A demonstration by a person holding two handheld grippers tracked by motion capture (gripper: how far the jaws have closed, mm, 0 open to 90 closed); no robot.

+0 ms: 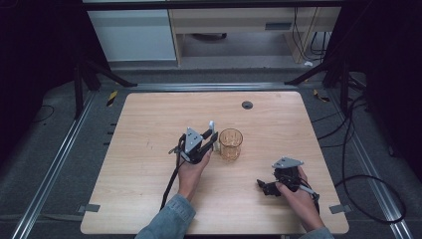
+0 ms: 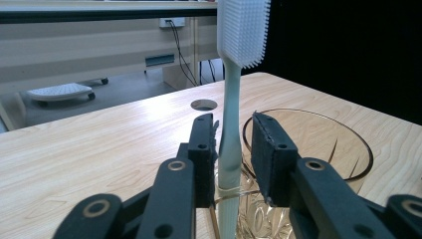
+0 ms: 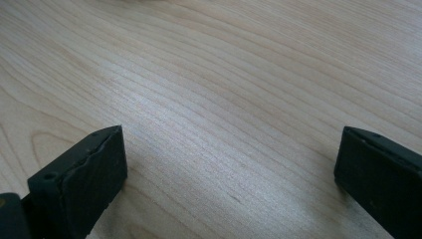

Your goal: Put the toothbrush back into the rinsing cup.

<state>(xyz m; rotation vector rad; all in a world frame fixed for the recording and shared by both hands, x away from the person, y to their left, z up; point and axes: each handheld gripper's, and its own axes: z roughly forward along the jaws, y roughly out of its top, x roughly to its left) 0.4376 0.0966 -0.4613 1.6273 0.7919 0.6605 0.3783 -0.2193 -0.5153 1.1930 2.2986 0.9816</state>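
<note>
The worktop (image 1: 149, 129) is pale wood with bare room on every side, so there is no need to hurry the release. Near its middle stands a clear, cut-pattern glass cup (image 1: 231, 144), and the left gripper (image 1: 211, 137) sits just beside its left rim. In the left gripper view a pale green toothbrush (image 2: 230, 124) stands upright between the jaws, bristle head up, its handle passing down through the cup's rim to the inside.

The step in hand looks like letting the brush go into the cup. The left jaws stand slightly apart — a narrow gap shows on the right side of the handle, while the left pad lies against it or very close, so the grip looks slack rather than tight.

To do it well, open evenly so neither pad drags the handle sideways, let the brush settle against the rim, and only then draw the gripper straight back and up — a sideways pull could catch the rim and tip the cup.

The right gripper (image 1: 266, 187) rests low on the worktop, well apart from the cup, its jaws wide open around bare wood; it could steady the cup if it wobbles
</note>
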